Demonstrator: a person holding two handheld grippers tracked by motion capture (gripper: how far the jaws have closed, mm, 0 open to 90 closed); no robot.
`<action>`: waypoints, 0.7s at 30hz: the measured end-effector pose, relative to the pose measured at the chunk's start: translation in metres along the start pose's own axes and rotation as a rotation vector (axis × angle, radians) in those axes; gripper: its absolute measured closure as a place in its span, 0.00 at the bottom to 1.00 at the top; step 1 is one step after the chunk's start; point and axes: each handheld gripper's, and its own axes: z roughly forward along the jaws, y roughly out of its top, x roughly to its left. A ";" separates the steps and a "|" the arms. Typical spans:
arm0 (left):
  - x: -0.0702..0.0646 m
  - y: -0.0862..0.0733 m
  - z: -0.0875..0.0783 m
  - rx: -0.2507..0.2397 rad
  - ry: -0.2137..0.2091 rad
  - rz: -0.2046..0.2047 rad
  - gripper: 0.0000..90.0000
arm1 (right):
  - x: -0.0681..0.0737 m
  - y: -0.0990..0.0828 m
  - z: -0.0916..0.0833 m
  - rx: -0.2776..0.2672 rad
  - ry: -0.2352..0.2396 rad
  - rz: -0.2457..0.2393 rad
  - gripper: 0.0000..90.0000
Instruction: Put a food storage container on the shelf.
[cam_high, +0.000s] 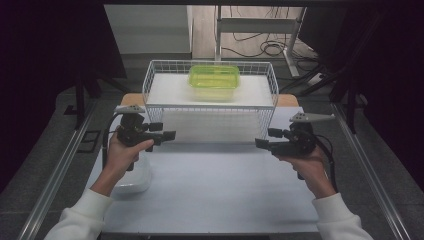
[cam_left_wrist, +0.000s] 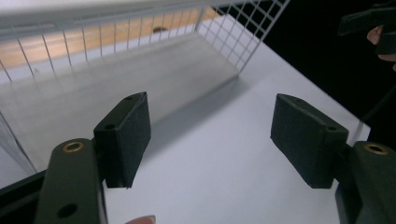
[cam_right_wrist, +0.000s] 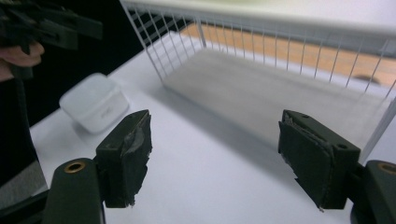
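Note:
A white wire rack (cam_high: 210, 106) stands at the back middle of the white table (cam_high: 215, 190). On its top shelf rests a translucent green lidded box (cam_high: 214, 76). My left gripper (cam_high: 165, 131) hovers in front of the rack's left end, open, nothing between its jaws. My right gripper (cam_high: 267, 138) hovers in front of the rack's right end, also open and empty. The two point toward each other. In the left gripper view, the left gripper (cam_left_wrist: 212, 121) faces the rack (cam_left_wrist: 140, 28). In the right gripper view, the right gripper (cam_right_wrist: 217, 140) faces the rack (cam_right_wrist: 261, 32).
A white lidded container (cam_high: 134, 176) sits on the table's left side under my left hand, and it appears in the right gripper view as the white container (cam_right_wrist: 95, 102). Metal rails run along both table sides. Cables and a desk frame lie on the floor behind.

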 end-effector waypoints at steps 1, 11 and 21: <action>-0.001 -0.004 0.000 0.006 -0.004 0.004 0.31 | 0.001 -0.004 0.001 0.010 0.002 0.000 0.29; -0.006 -0.045 0.001 0.058 0.002 -0.014 0.29 | 0.009 -0.047 0.021 0.113 0.016 0.040 0.29; -0.006 -0.060 -0.007 0.091 0.012 -0.030 0.30 | 0.012 -0.070 0.035 0.194 0.012 0.035 0.29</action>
